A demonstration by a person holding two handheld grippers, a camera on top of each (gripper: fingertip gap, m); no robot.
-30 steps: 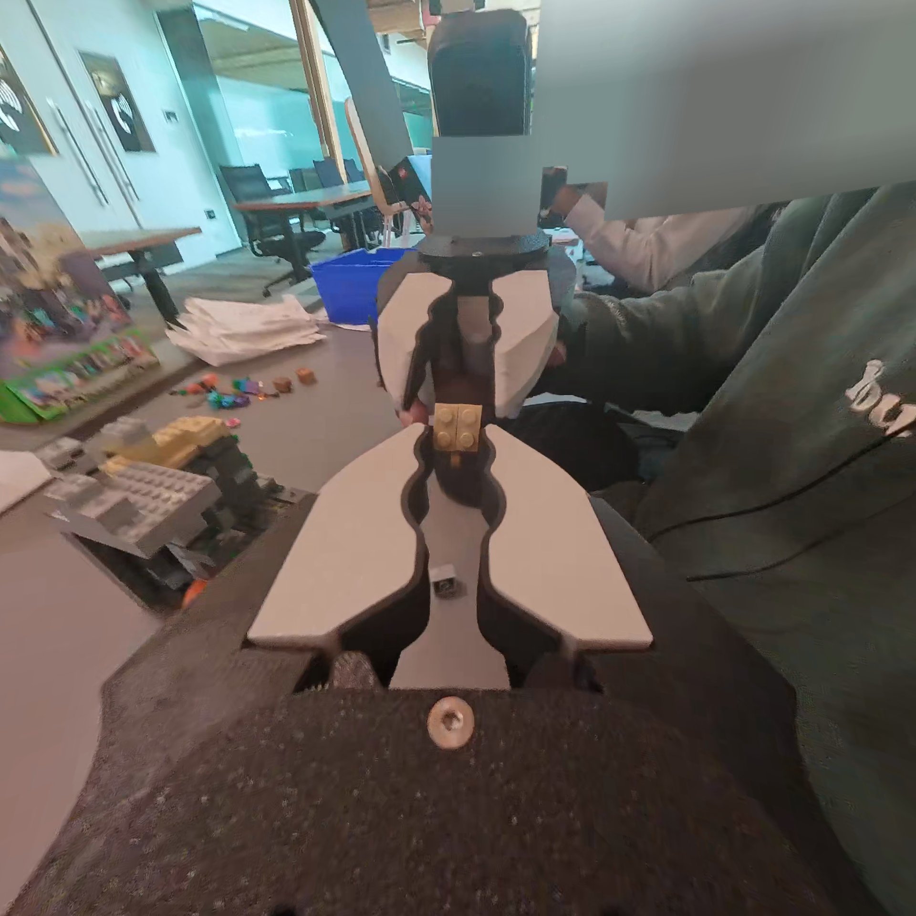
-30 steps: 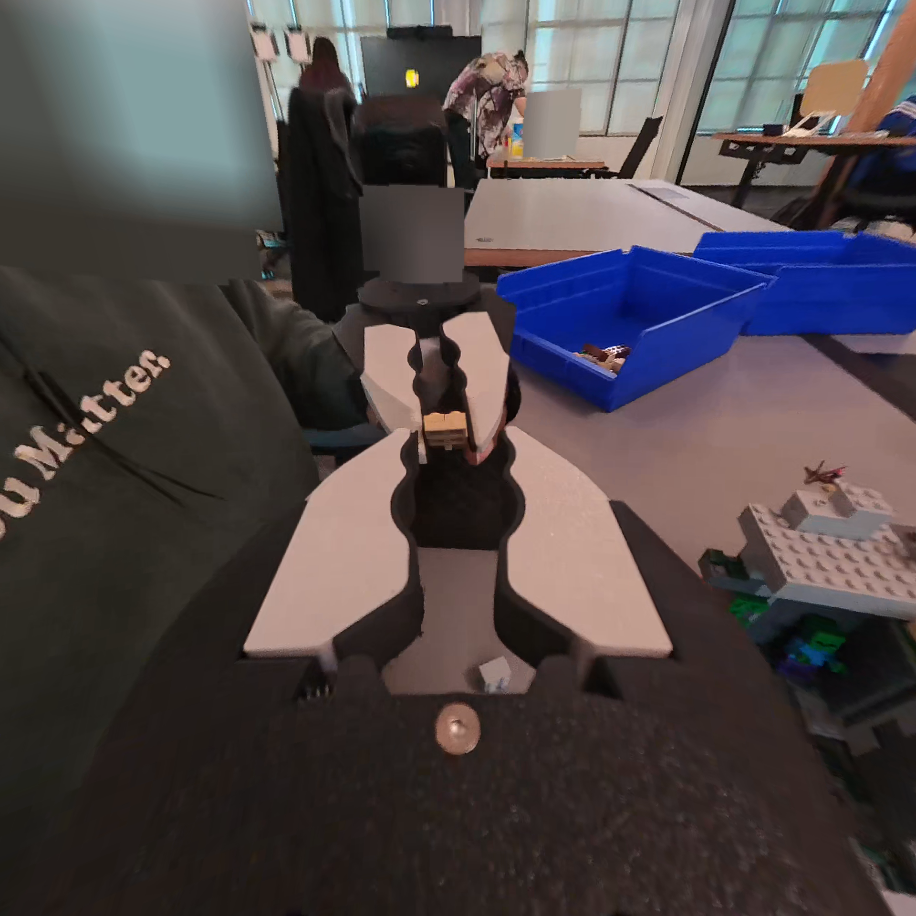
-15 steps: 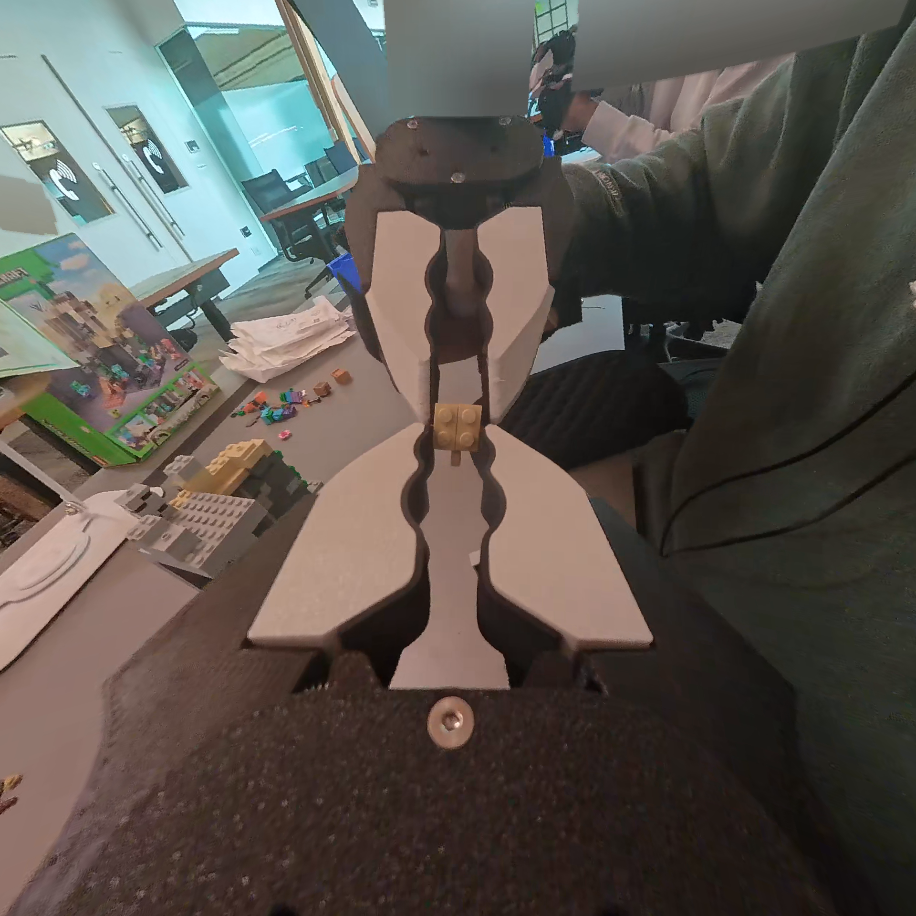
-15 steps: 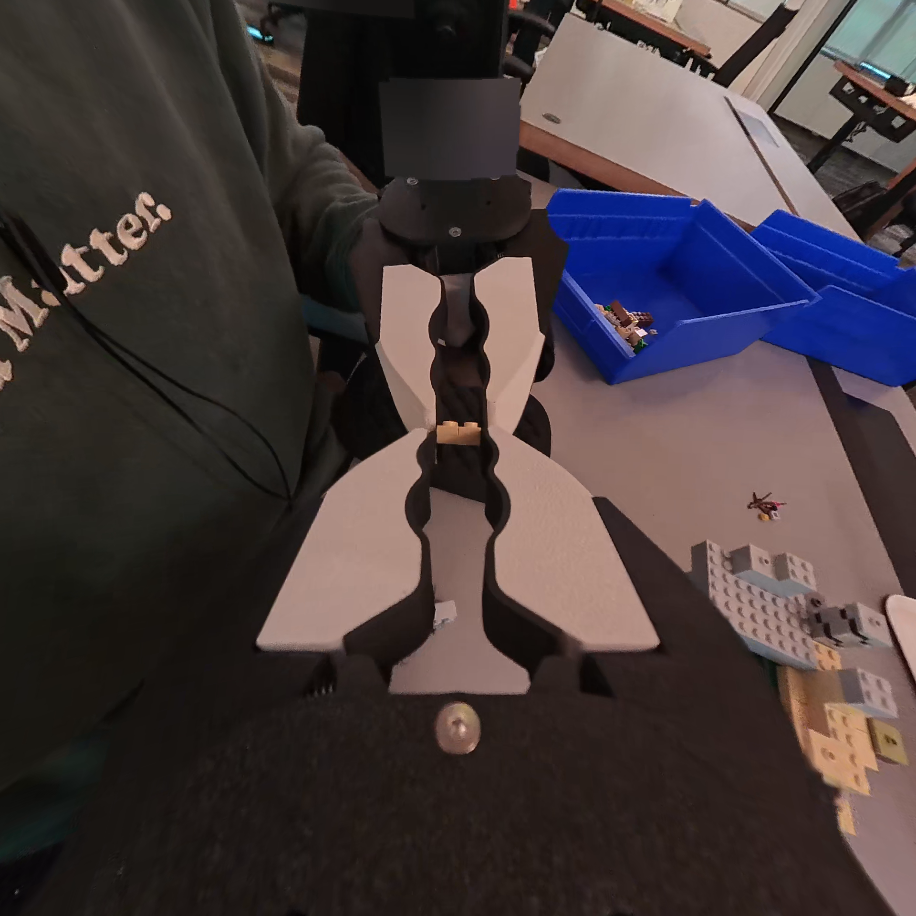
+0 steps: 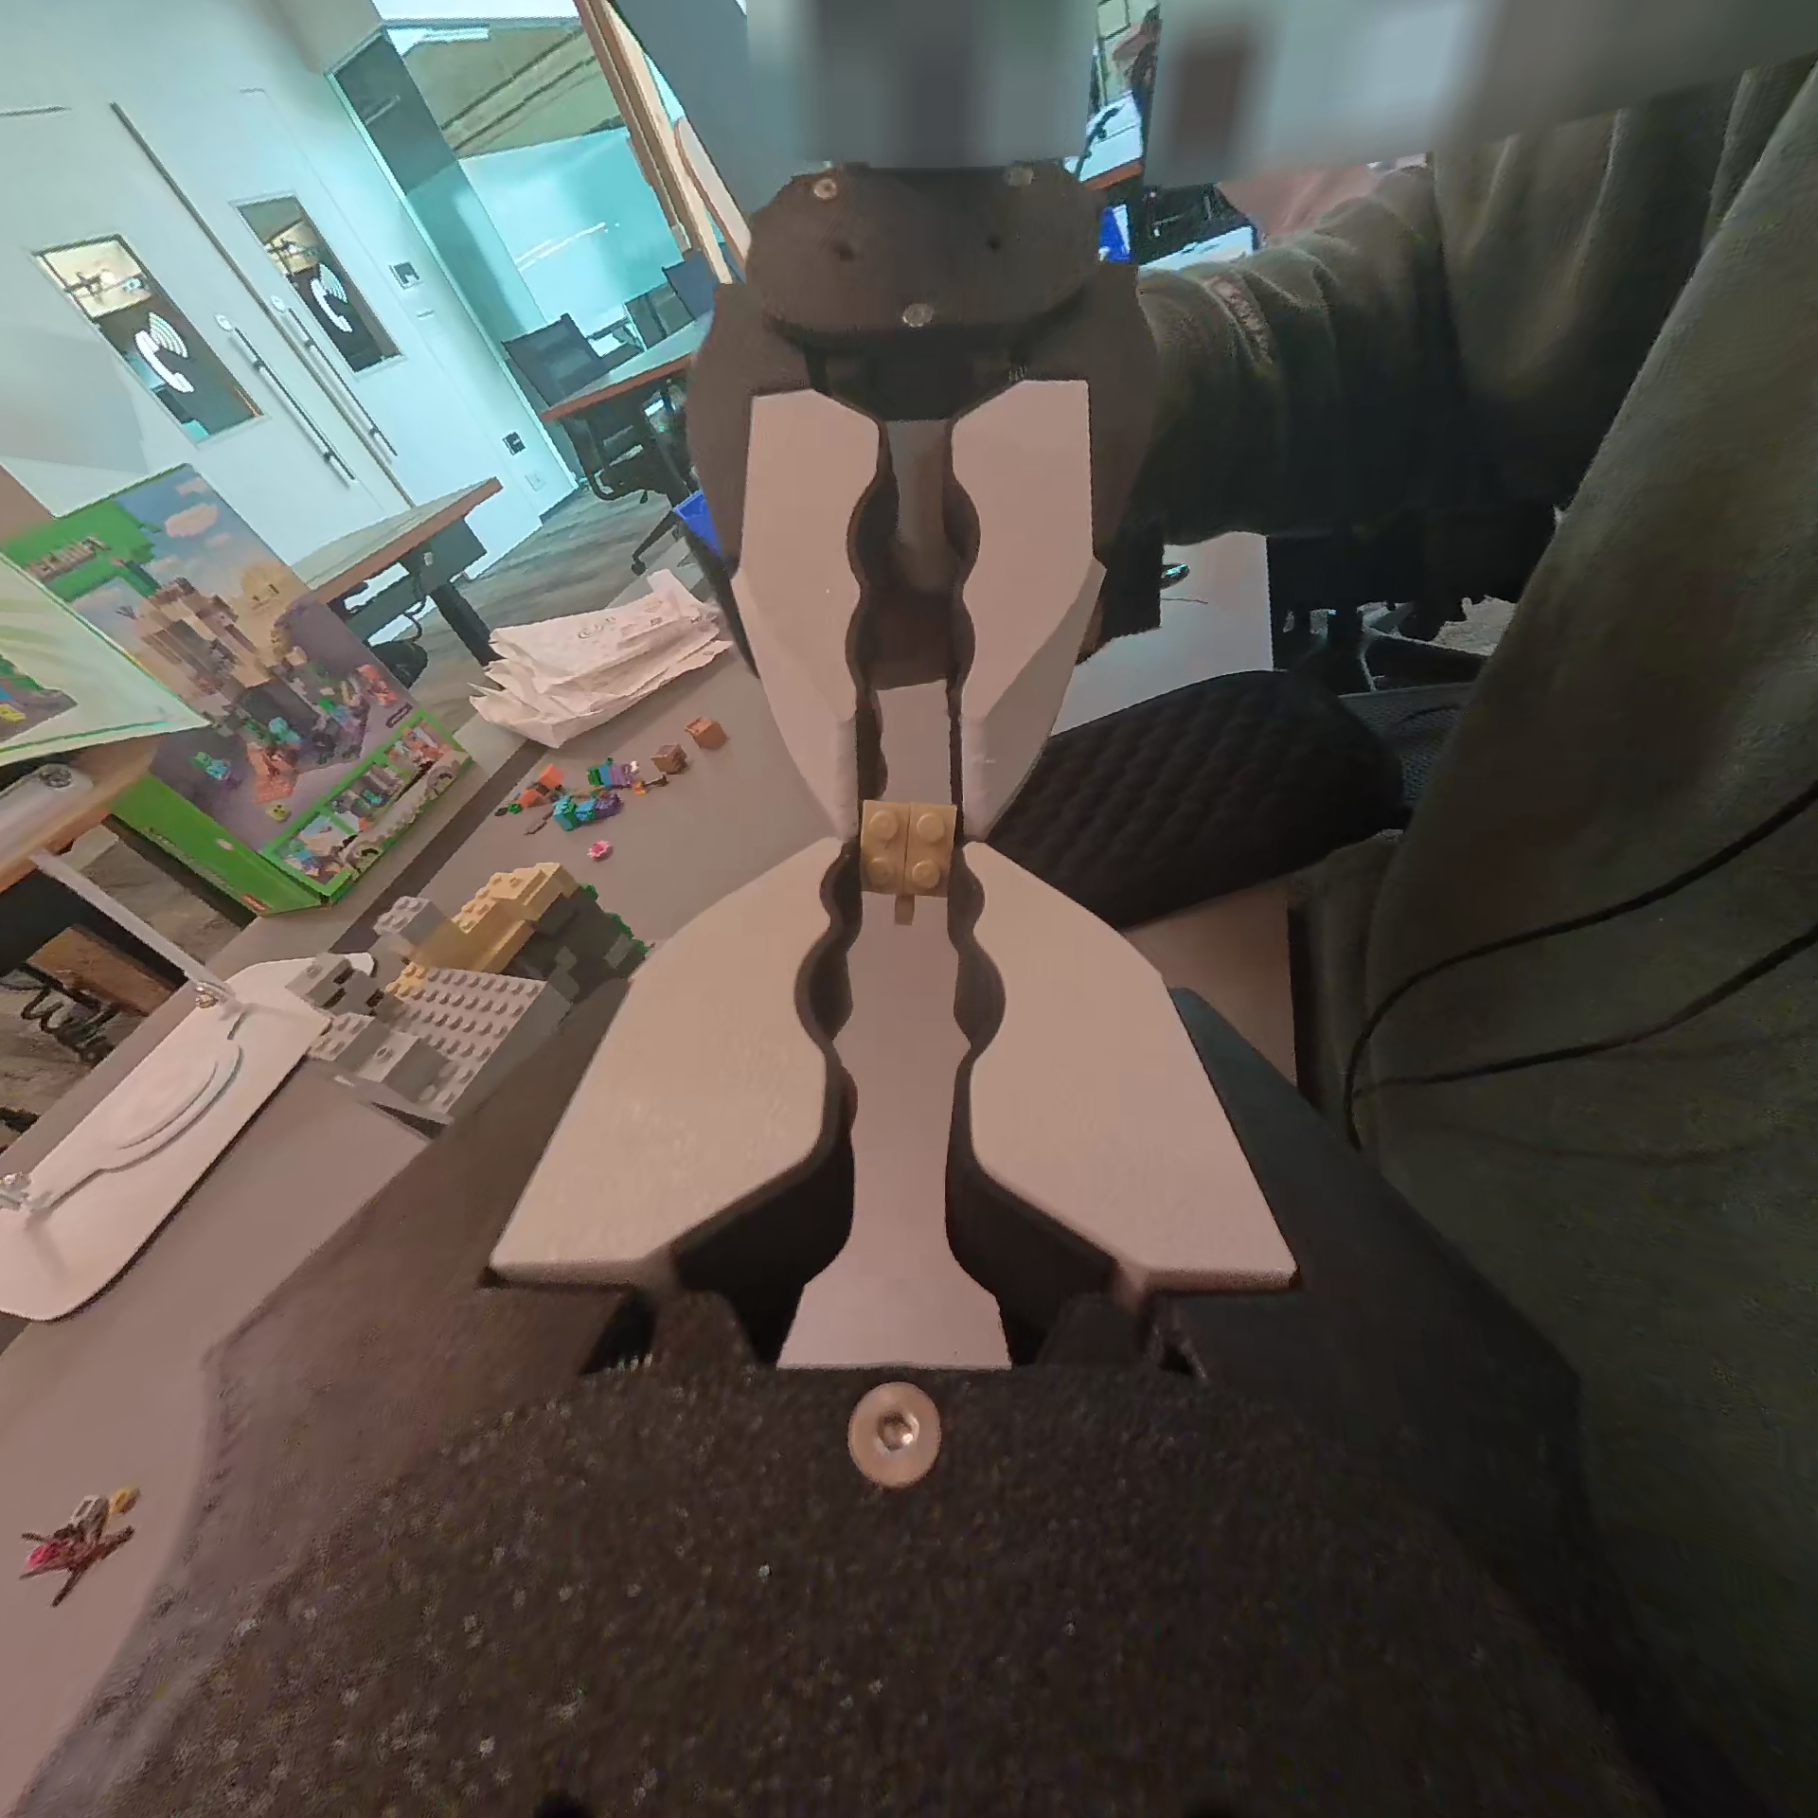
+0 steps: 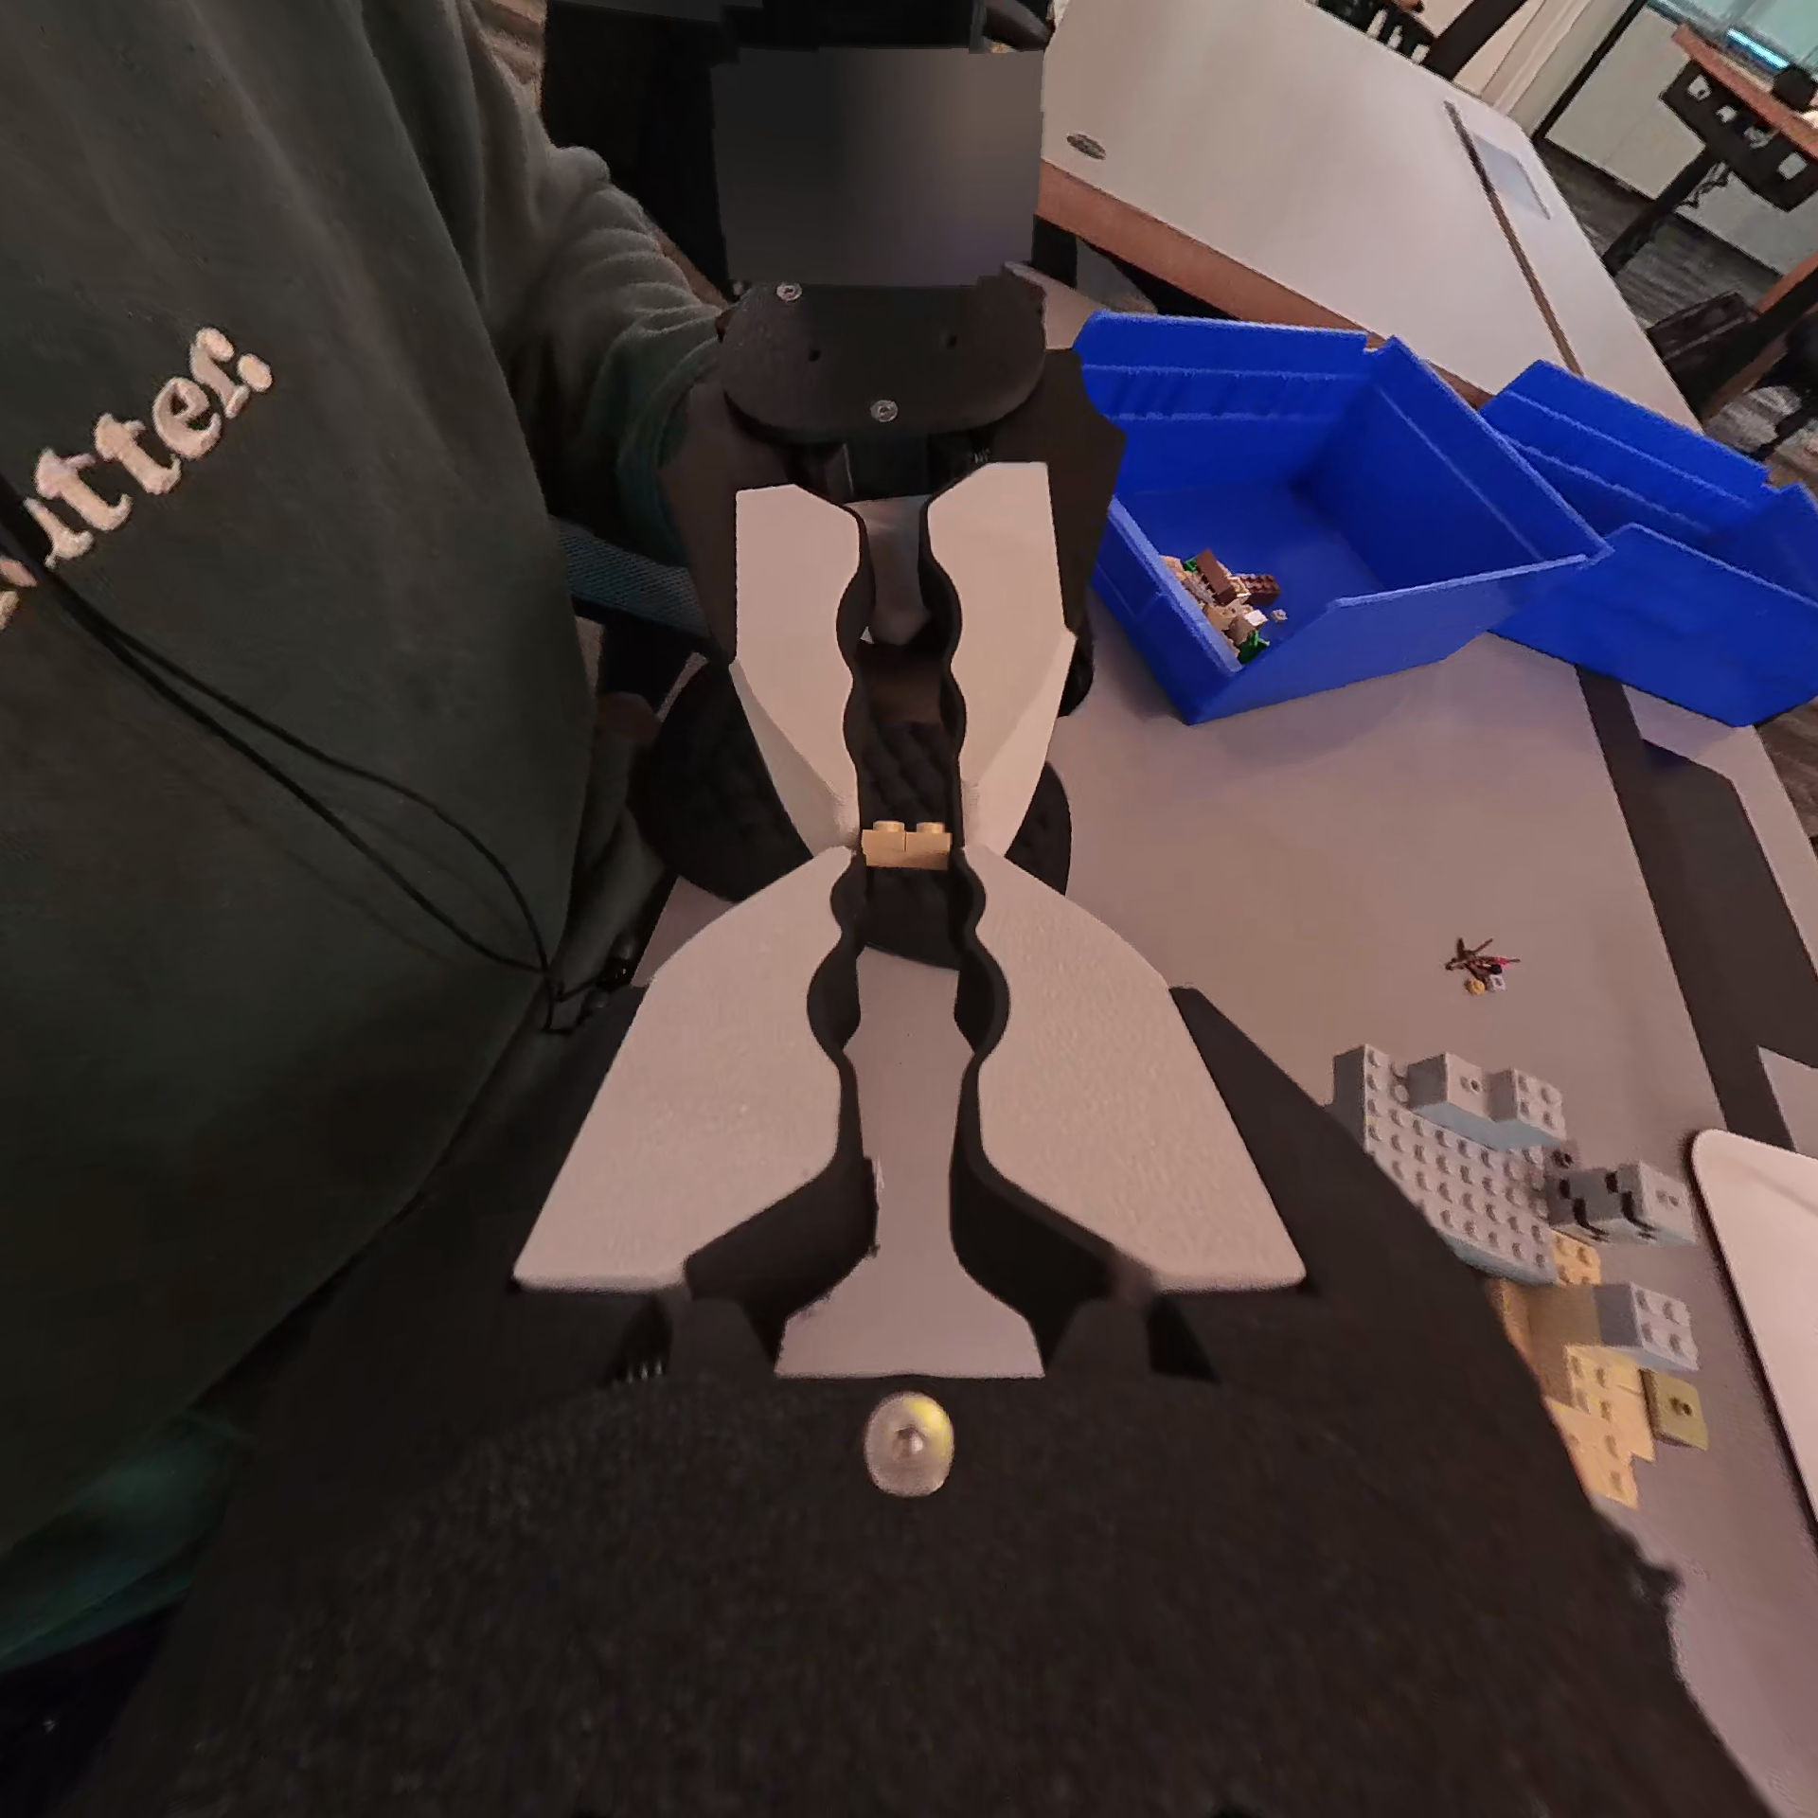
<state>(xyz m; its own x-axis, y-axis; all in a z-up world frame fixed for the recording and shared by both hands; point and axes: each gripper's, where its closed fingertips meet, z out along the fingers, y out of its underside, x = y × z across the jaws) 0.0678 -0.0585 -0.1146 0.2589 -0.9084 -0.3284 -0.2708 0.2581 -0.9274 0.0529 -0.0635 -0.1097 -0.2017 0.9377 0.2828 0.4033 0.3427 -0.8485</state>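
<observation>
Left wrist view: left gripper (image 5: 907, 854) and right gripper (image 5: 907, 787) tip-to-tip, both pinching tan brick (image 5: 907, 848).

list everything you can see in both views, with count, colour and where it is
tan brick assembly: one, tan, held between both claws' tips
blue bins: two, blue, far side of table, nearer one holds small pieces
grey brick build: one, grey and tan, on the table
loose small bricks: a scatter, mixed colours, beyond the build
toy box: one, green-edged, table's far end
paper stack: one, white, behind the loose bricks
white board: one, beside the build
table: one, grey
left claw: shut on the assembly
right claw: shut on the assembly
</observation>
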